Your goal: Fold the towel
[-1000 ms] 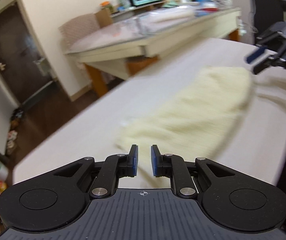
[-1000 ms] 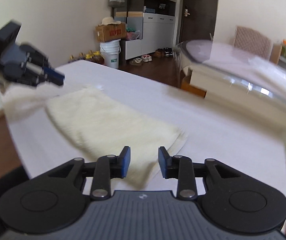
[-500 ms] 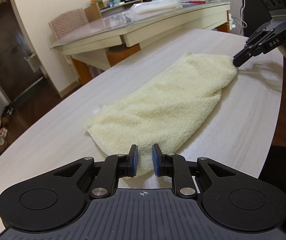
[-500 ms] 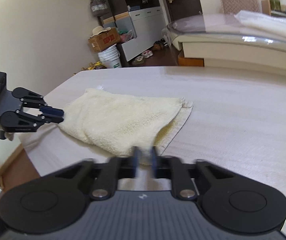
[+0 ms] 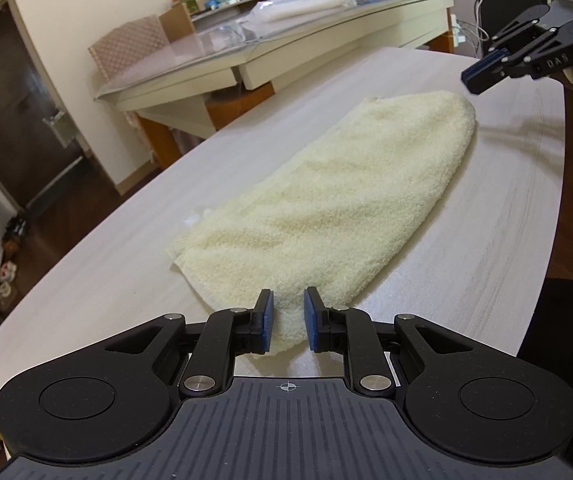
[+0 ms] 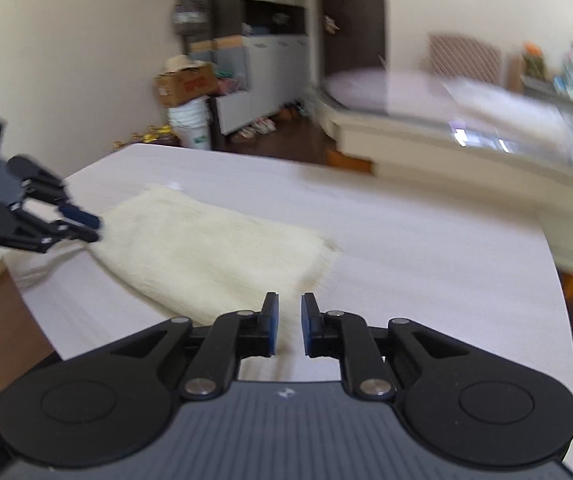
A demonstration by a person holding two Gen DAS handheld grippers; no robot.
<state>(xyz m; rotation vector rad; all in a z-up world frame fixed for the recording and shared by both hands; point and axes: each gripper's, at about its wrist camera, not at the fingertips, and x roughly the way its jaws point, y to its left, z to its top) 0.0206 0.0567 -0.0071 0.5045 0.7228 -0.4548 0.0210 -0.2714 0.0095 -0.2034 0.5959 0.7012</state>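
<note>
- The towel (image 5: 326, 216) is lying flat on the table (image 5: 498, 240), a long cream strip that looks doubled over already, running from the lower middle of the left view up to its upper right.
- In the right view the towel (image 6: 210, 256) is running from lower centre towards the left edge, so its long axis is stretching between my two tools, one at each short end.
- My left gripper (image 5: 285, 322) is sitting over the near end, fingers a narrow gap apart with towel showing between them; I am not clamping it, as far as I can tell.
- My right gripper (image 6: 285, 326) is hovering just off the other end, also narrowly parted and holding nothing; in the left view it (image 5: 486, 74) is floating above the far tip, clear of the cloth.
- Judging the coming move: if another fold is wanted, it turns on bringing one short end along that axis to the other, and my left is the nearer to cloth.
- Against half a second ago: the right gripper is lifting off the far tip it was touching and its view is blurring with motion; the left fingers are opening slightly.
</note>
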